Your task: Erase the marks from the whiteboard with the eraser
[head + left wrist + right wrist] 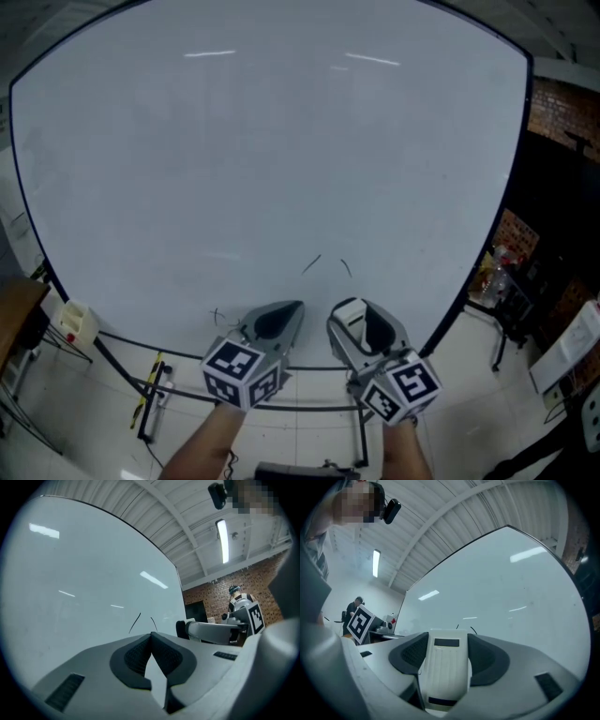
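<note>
One whiteboard [281,141], one eraser [445,667], two grippers [284,317] [364,328], two slanted strokes [311,264]

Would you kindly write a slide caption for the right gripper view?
Right gripper holds the white eraser before the whiteboard, two short marks just ahead.

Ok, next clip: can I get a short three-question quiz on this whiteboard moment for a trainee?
1. True or false: the right gripper is shut on the eraser.
2. Pick one. The left gripper is: A) shut with nothing in it, B) holding a marker, C) wide open.
3. Fill the gap: in the head view, the pair of short dark strokes lies in the ____ half of the whiteboard (upper or lower).

Key: 1 true; 2 A; 3 lower.
</note>
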